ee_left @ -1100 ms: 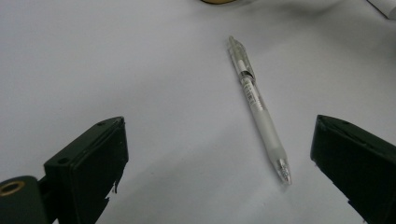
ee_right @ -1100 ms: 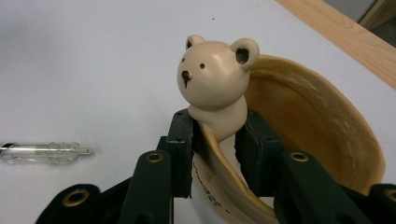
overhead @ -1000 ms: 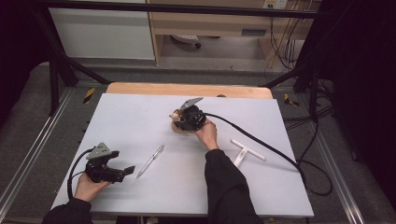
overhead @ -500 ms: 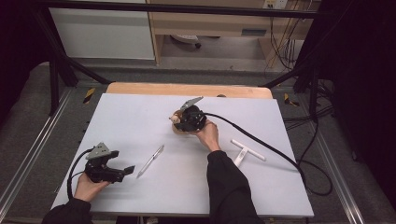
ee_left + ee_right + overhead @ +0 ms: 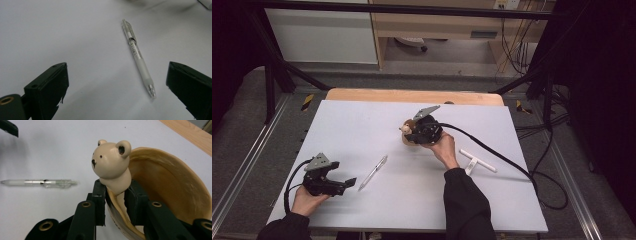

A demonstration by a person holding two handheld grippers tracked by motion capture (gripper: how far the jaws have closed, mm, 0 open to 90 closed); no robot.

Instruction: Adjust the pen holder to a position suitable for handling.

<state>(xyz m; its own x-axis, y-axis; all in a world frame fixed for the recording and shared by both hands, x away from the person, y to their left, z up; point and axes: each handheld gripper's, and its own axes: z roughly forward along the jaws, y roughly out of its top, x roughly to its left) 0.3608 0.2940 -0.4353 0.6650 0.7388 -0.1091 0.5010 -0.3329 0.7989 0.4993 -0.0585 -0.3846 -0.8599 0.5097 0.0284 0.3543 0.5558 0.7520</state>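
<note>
The right gripper (image 5: 416, 131), jaws clamped on the rim of the bear bowl (image 5: 160, 187), has lifted it slightly off the table (image 5: 362, 120), toward 12 o'clock; carrying begins. The left gripper (image 5: 346, 183) hovers wide open, empty, by the pen (image 5: 137, 56).

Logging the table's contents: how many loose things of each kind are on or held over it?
Pen: 1
Bear bowl: 1
White T-shaped piece: 1
Total: 3

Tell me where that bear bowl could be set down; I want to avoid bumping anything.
Free: the far-left table, beyond the pen, and the near middle between pen and white T-piece. Crowded: around the left tongs and the pen.
</note>
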